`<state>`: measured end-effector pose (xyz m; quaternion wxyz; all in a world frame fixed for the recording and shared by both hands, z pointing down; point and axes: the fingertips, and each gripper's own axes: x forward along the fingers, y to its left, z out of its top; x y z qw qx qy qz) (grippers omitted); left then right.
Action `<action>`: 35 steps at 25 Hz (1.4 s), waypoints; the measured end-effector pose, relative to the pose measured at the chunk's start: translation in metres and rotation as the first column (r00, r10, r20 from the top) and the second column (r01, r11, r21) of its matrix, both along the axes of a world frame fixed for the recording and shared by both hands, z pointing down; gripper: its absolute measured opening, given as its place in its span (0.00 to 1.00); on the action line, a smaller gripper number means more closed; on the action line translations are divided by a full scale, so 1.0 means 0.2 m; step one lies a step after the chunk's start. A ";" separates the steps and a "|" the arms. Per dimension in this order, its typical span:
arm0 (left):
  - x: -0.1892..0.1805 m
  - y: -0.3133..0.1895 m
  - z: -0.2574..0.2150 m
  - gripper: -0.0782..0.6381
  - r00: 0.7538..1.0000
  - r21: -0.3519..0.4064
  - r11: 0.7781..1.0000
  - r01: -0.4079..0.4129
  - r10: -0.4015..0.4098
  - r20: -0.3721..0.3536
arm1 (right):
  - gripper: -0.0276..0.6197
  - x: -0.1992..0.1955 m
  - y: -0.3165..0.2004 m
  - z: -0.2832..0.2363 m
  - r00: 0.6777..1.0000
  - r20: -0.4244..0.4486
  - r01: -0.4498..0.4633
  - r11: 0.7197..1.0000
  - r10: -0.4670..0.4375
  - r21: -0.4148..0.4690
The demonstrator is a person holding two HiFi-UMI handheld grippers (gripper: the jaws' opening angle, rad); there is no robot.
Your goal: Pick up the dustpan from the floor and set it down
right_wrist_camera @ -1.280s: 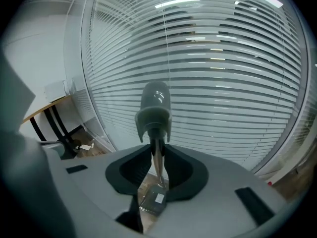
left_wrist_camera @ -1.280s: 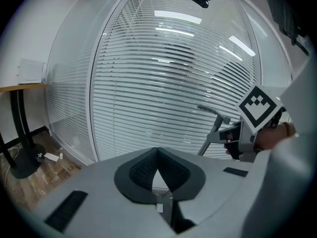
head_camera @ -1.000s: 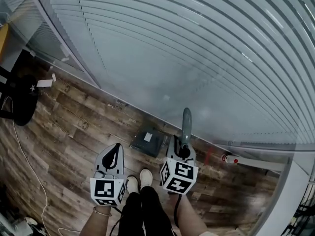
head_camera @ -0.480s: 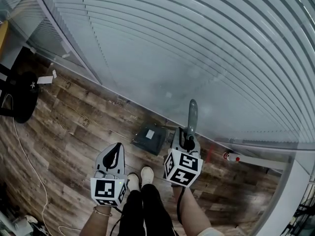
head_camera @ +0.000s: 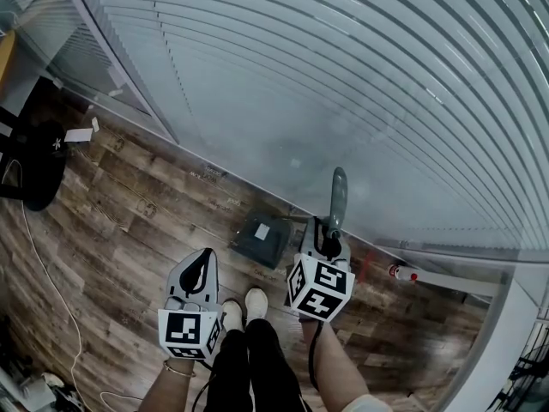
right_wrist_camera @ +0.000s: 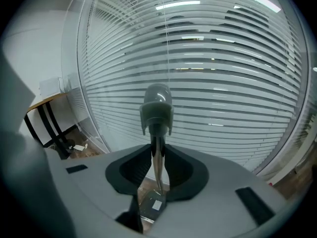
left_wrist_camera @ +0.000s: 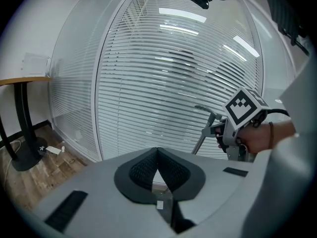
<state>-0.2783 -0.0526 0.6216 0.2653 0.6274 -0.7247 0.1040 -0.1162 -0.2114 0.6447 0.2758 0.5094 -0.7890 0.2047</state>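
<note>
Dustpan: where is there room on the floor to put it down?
The wood floor is bare between the dustpan and the black stand base. It is crowded near the shoes and the white cable.

A dark wood-plank floor meets a glass partition wall backed by white horizontal blinds, which fills the view from 10 to 3 o'clock. At 9 o'clock sits a black round table base, with a white paper scrap just beside it. A thin white cable trails toward 7 o'clock. Bright reflections of ceiling strip lights streak the glass.
</note>
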 end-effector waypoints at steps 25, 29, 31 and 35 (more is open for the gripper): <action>-0.10 0.07 -0.31 0.13 1.000 0.044 0.999 0.026 -0.026 0.015 | 0.28 0.07 0.17 -0.16 0.997 -0.065 0.027 0.999 -0.029 -0.037; -0.13 0.06 -0.49 0.13 0.999 0.063 0.997 0.037 -0.038 0.024 | 0.28 0.10 0.22 -0.34 0.998 -0.059 0.006 1.000 -0.007 -0.018; -0.16 0.02 -0.59 0.13 0.998 0.068 0.996 0.049 -0.051 0.032 | 0.28 0.09 0.18 -0.47 0.999 -0.045 -0.003 1.000 0.003 0.004; -0.19 -0.03 -0.77 0.13 0.997 0.098 0.994 0.058 -0.063 0.049 | 0.28 0.09 0.12 -0.76 1.000 -0.013 -0.017 0.996 0.018 0.086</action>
